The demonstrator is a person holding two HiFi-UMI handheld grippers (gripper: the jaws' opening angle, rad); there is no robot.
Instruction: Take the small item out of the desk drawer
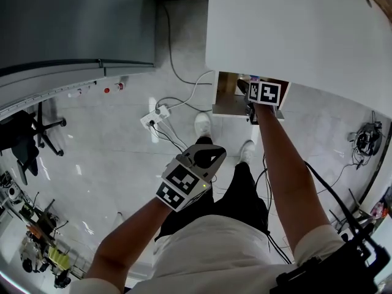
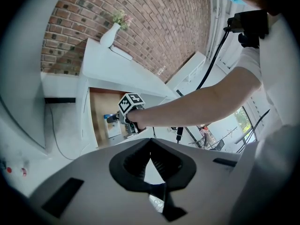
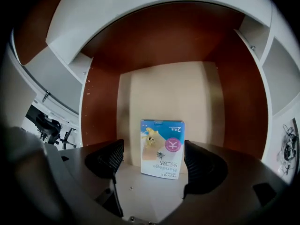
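A small blue and white box (image 3: pixel 161 149) stands upright on the light floor of the open desk drawer (image 3: pixel 164 88). It sits between the two pads of my right gripper (image 3: pixel 153 159), which is open; neither pad presses on it. In the head view that right gripper (image 1: pixel 248 97) reaches into the drawer (image 1: pixel 228 97) under the white desk top (image 1: pixel 294 29). The left gripper view shows the box (image 2: pixel 112 128) in front of it from the side. My left gripper (image 1: pixel 211 157) hangs over the floor near my legs, shut, with nothing in it.
A power strip (image 1: pixel 156 116) with cables lies on the floor left of the drawer. A black office chair (image 1: pixel 24 133) and a grey desk stand at the far left. More cables (image 1: pixel 364 139) lie at the right. A white vase (image 2: pixel 110 34) stands on the desk by the brick wall.
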